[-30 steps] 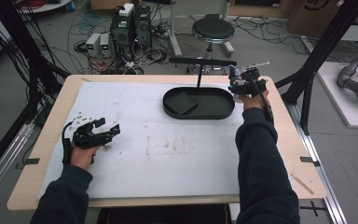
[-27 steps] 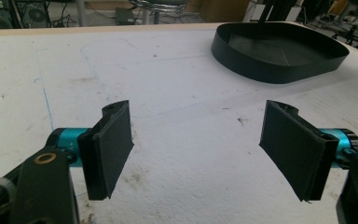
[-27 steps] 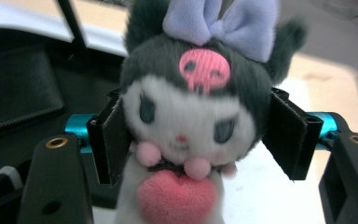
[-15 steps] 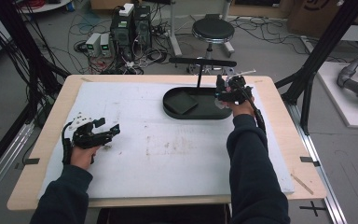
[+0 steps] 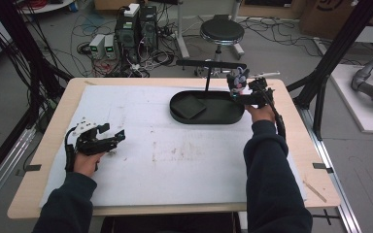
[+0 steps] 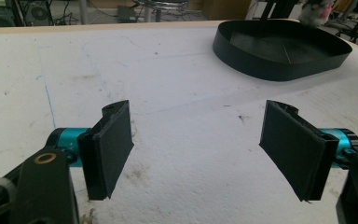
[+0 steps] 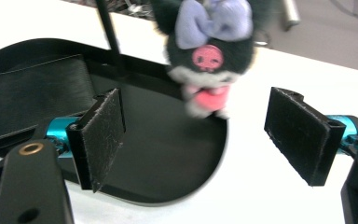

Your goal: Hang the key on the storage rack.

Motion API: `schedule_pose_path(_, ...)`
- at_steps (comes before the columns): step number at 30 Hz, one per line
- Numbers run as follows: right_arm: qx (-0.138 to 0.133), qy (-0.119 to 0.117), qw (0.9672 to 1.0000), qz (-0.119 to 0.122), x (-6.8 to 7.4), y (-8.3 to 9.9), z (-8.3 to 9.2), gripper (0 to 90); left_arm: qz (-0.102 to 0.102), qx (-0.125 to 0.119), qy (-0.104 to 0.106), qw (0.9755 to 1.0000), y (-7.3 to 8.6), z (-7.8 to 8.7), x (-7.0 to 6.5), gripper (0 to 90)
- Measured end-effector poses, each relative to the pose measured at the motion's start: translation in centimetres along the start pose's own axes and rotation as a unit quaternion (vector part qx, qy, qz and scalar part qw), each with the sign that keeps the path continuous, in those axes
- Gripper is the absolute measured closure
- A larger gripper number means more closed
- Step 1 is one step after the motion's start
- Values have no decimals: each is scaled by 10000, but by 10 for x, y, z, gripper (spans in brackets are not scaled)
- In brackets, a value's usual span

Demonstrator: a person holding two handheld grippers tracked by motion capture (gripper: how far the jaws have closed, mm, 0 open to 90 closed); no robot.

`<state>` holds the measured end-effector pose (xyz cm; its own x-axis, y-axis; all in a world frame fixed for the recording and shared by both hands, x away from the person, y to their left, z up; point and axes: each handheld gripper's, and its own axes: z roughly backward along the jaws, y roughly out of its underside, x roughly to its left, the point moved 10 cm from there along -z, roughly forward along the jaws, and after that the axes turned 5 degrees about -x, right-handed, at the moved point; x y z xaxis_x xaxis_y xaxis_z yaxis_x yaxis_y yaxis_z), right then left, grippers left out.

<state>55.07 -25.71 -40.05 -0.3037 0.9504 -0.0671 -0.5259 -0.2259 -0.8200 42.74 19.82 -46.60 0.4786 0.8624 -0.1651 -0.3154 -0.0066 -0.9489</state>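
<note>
A black oval tray [image 5: 209,116] sits toward the far right of the white table mat [image 5: 175,155], with a dark flat square pad [image 5: 188,106] lying in its left half. A thin black post [image 5: 207,80] rises from the tray's far side and carries a horizontal bar [image 5: 211,63] overhead. Beyond the table stand a round stool [image 5: 222,32] and electronics boxes [image 5: 135,24] among floor cables.

A small dark plush toy [image 7: 209,51] with a lilac bow, a pink skull badge and a pink body hangs above the tray's right end, near the bar's tip; in the high view it shows at [image 5: 238,80]. What holds it up cannot be told.

The right gripper [image 7: 193,133] is raised just beside the toy, jaws spread wide and gripping nothing; the toy sits beyond and between them, untouched. The right forearm stretches forward along the table's right side.

The left gripper [image 6: 200,149] rests low over the mat at the near left, well apart from the tray, jaws wide apart and empty, pointing toward the tray.
</note>
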Motion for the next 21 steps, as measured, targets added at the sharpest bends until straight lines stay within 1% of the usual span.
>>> schedule_pose_path(2,-36,-114,9999,38,-1,-1,7,206,28,-12,-2,10000,0,1,0,248)
schedule_pose_path(3,-85,-98,9999,112,-2,-1,12,208,38,-31,6,10000,0,1,0,248)
schedule_pose_path(4,-276,-64,9992,273,-2,-2,18,220,31,-35,9,10000,0,1,0,248)
schedule_pose_path(5,-406,-38,9985,368,-2,-1,23,231,12,-43,-8,10000,-1,1,1,248)
schedule_pose_path(6,-310,-44,9987,411,-2,2,27,213,3,-54,-43,10000,-1,1,1,246)
schedule_pose_path(7,-244,-144,9989,368,0,6,32,208,8,-60,-74,10000,-1,1,2,229)
schedule_pose_path(8,-209,-308,9988,319,3,9,36,208,26,-50,-80,10000,-1,0,2,209)
schedule_pose_path(9,-314,-459,9980,301,7,11,42,208,47,-58,-65,10000,-1,0,1,202)
schedule_pose_path(10,-550,-635,9959,338,11,13,49,209,55,-65,-47,10000,-1,0,1,202)
schedule_pose_path(12,-636,-848,9935,409,18,24,59,209,49,-129,-9,9999,-3,0,-1,202)
schedule_pose_path(13,-640,-948,9926,404,20,31,62,208,69,-192,24,9998,-5,-1,-2,201)
schedule_pose_path(15,-745,-1028,9908,466,23,46,68,209,-7,-292,38,9996,-9,-3,-3,193)
schedule_pose_path(19,-803,-994,9905,512,25,78,74,209,-38,-299,53,9995,-10,-3,-4,192)
schedule_pose_path(21,-826,-945,9906,551,25,91,77,209,-34,-309,59,9995,-11,-2,-4,193)
